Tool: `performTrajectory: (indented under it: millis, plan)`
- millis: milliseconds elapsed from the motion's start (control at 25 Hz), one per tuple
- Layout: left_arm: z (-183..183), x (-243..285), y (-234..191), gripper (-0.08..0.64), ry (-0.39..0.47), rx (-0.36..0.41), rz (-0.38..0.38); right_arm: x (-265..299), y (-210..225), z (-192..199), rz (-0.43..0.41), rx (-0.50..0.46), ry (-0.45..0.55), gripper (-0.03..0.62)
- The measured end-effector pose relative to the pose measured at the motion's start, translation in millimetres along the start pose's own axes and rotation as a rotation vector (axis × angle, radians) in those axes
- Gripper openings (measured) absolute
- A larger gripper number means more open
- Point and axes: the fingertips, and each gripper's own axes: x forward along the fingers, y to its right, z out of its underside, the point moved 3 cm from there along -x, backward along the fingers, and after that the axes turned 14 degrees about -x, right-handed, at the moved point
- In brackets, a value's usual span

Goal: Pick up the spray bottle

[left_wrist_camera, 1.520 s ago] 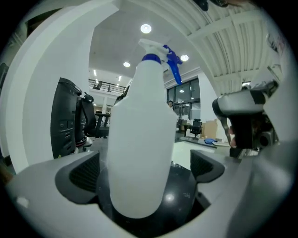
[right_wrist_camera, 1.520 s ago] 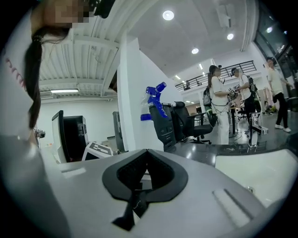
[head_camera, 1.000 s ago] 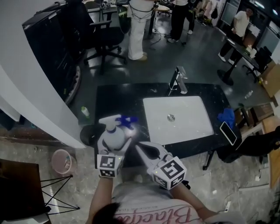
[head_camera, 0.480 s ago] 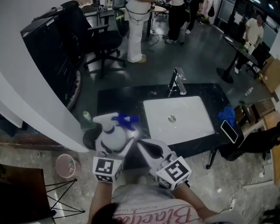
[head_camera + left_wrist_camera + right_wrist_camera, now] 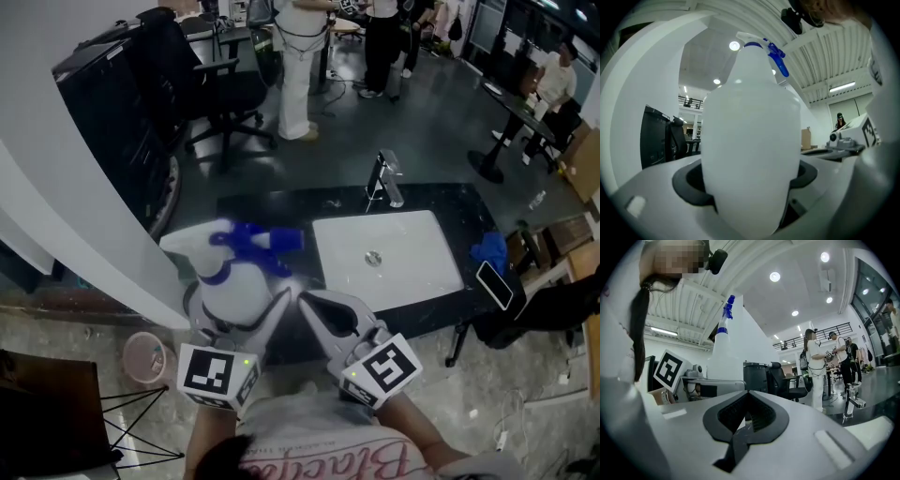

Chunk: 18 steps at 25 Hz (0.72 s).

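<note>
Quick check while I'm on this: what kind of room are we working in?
Probably an open office or lab, not a bathroom: a white sink with a faucet sits in a black counter, with office chairs and standing people behind.

Black counter (image 5: pixel 272 208) with phone (image 5: pixel 494 284), blue cloth (image 5: pixel 490 251)

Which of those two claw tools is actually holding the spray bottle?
The left gripper: its jaws clamp the white spray bottle; the right gripper is shut, empty.

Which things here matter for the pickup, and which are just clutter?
Job: spray bottle; left gripper, shut on it; right gripper, shut, empty.
Lying about: sink, faucet, blue cloth, phone, office chair, pink bucket.
</note>
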Motion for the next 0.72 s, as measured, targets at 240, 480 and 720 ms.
performTrajectory:
  millis: [240, 480, 720]
  plan:
    - [-5.2, -3.7, -2.6, 0.426, -0.006, 0.0, -0.002, 5.6, -8.1, -4.5, -0.012, -0.048, 0.013, 0.0]
    - [-7.6, -1.5, -1.0, 0.426, 0.001, -0.015, 0.016, 4.2, -9.1, -4.1, -0.016, -0.065, 0.015, 0.0]
    - [-9.5, 1.1, 1.1, 0.426, 0.006, -0.015, 0.025, 4.9, -9.8, -5.7, -0.02, -0.08, 0.011, 0.0]
